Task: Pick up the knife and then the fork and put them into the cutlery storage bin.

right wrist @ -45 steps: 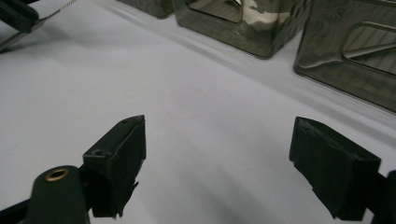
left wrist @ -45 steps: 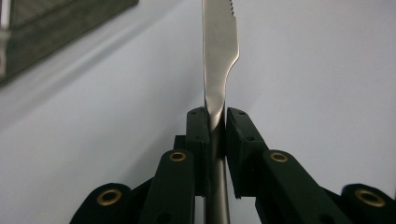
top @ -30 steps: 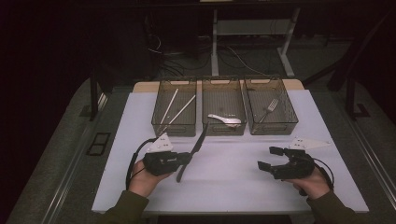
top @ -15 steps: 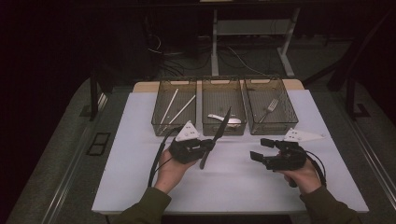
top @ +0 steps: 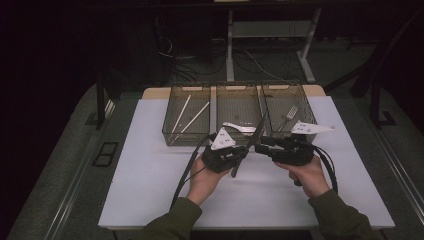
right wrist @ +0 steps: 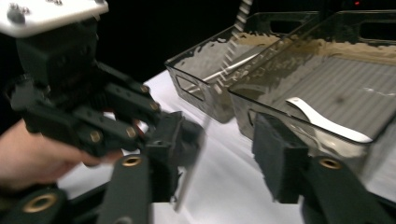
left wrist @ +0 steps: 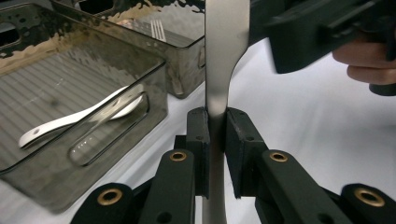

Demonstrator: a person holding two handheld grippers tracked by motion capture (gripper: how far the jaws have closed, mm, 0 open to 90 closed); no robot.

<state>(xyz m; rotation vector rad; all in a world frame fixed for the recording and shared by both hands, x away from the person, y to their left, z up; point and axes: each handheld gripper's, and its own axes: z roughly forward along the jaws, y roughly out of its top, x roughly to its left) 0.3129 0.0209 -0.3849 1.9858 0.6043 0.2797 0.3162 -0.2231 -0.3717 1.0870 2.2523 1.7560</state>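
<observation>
Knife (top: 248,145) clamped by its handle between pads of left hand-held gripper (top: 235,156), blade tip pointing far-right over middle bin (top: 239,102). Right hand-held gripper (top: 263,143) just beside it on right, jaws closing but apart on either side of knife, not pressing. Beyond, on white desk (top: 150,175): spoon (top: 239,128) in middle bin, fork (top: 288,113) in right bin (top: 305,107), chopsticks (top: 192,117) in left.

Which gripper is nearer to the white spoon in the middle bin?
Left, narrowly. The left gripper, shut on the knife, sits just below the white spoon; the right gripper is to the spoon's lower right, beside the knife.
</observation>
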